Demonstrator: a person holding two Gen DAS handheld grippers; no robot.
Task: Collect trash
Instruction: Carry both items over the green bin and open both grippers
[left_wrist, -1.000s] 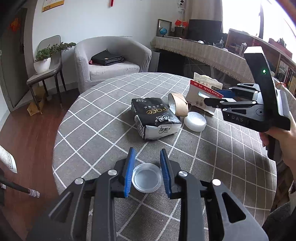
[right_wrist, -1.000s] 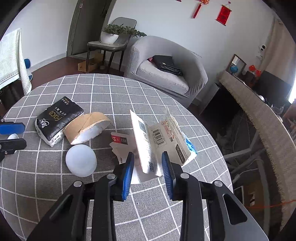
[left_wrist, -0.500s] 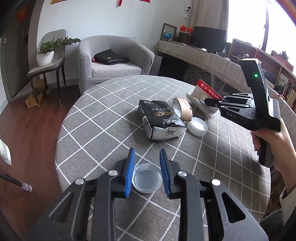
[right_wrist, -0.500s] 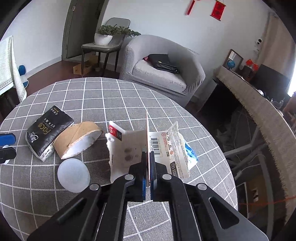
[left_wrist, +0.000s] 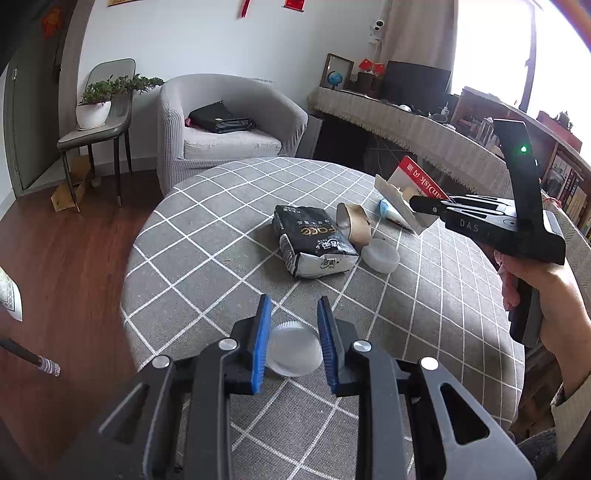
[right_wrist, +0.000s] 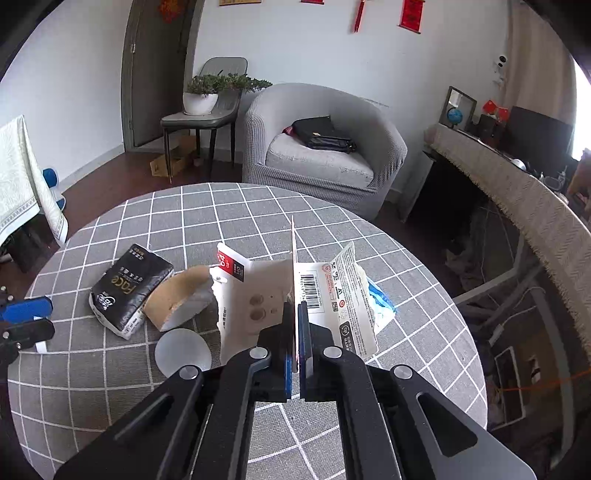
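A clear plastic lid (left_wrist: 293, 350) sits between the blue pads of my left gripper (left_wrist: 293, 301) near the table's front edge. The jaws are closing on it and the pads press its rim. My right gripper (right_wrist: 295, 306) is shut on a red and white cardboard package (right_wrist: 258, 288), held upright just above the grey checked table (left_wrist: 207, 236). In the left wrist view that gripper (left_wrist: 415, 202) and the package (left_wrist: 413, 177) are at the right. A black tissue pack (left_wrist: 314, 240), a cardboard roll (left_wrist: 354, 221), a second lid (left_wrist: 380, 254) and a blue and white wrapper (left_wrist: 391, 212) lie mid-table.
Behind the round table stands a grey armchair (left_wrist: 229, 122) with a black bag on it. A chair with a potted plant (left_wrist: 96, 107) is at the left. A long cloth-covered sideboard (right_wrist: 535, 206) runs along the right. Wooden floor surrounds the table.
My right gripper went from open around the cardboard package to shut on it, then raised it slightly. The left jaws narrowed on the lid, which now sits tilted.
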